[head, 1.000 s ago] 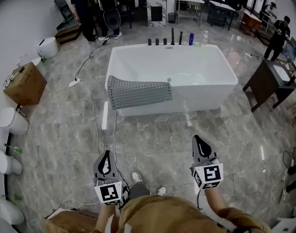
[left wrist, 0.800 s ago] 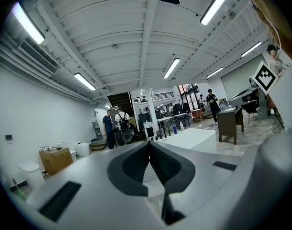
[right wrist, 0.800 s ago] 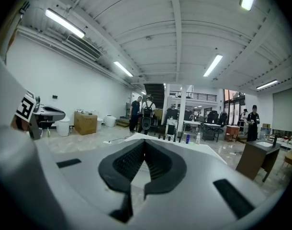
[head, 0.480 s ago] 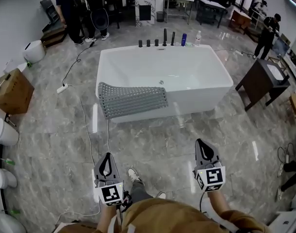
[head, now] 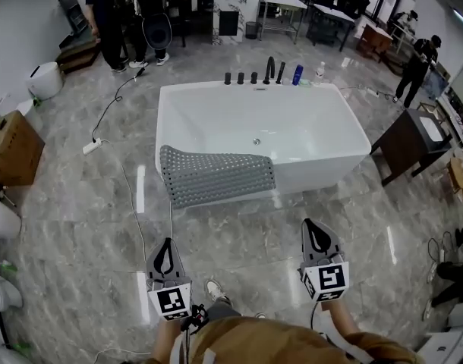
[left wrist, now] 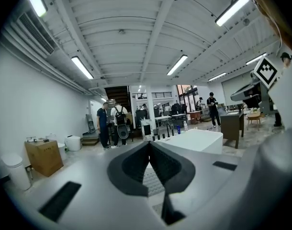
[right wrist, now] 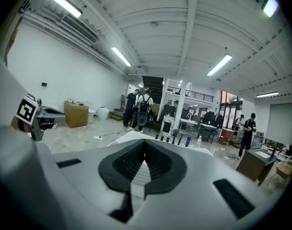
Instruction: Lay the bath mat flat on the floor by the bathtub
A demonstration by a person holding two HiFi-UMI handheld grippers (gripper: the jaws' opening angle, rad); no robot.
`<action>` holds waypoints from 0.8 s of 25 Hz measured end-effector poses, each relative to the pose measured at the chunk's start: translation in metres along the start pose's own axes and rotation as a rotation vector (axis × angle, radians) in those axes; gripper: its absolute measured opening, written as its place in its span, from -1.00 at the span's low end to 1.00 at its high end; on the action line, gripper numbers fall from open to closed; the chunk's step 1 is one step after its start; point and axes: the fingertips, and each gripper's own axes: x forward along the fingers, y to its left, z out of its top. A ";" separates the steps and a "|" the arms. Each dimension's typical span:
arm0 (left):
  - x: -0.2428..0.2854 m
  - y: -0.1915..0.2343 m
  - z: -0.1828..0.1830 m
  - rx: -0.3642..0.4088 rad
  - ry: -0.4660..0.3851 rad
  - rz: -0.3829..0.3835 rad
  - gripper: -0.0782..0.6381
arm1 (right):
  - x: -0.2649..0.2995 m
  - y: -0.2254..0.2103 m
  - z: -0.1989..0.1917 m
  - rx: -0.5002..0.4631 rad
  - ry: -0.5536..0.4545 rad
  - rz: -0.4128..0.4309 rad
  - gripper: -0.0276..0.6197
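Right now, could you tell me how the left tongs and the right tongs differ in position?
The left tongs are held further back than the right tongs. The left tongs line up with the left end of the bath mat draped over the bathtub rim; the right tongs face the tub's bare front. Both are shut and empty.

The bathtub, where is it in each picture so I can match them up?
Head view: the bathtub is in the upper middle, on the grey floor.
Left gripper view: it is right of centre, just past the left claw.
Right gripper view: it is just left of centre, mostly hidden behind the right claw.
Shared landmark: the blue bottle on the tub's far rim.
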 end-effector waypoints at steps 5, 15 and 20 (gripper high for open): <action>0.026 0.040 -0.006 -0.028 0.027 -0.001 -0.77 | 0.026 0.020 0.005 0.008 0.027 -0.033 -0.91; 0.056 0.049 -0.013 -0.031 -0.007 -0.018 -0.77 | 0.054 0.017 0.021 -0.025 0.032 -0.056 -0.91; 0.066 0.049 -0.014 -0.019 0.002 -0.008 -0.77 | 0.075 0.009 0.023 0.000 0.008 -0.045 -0.91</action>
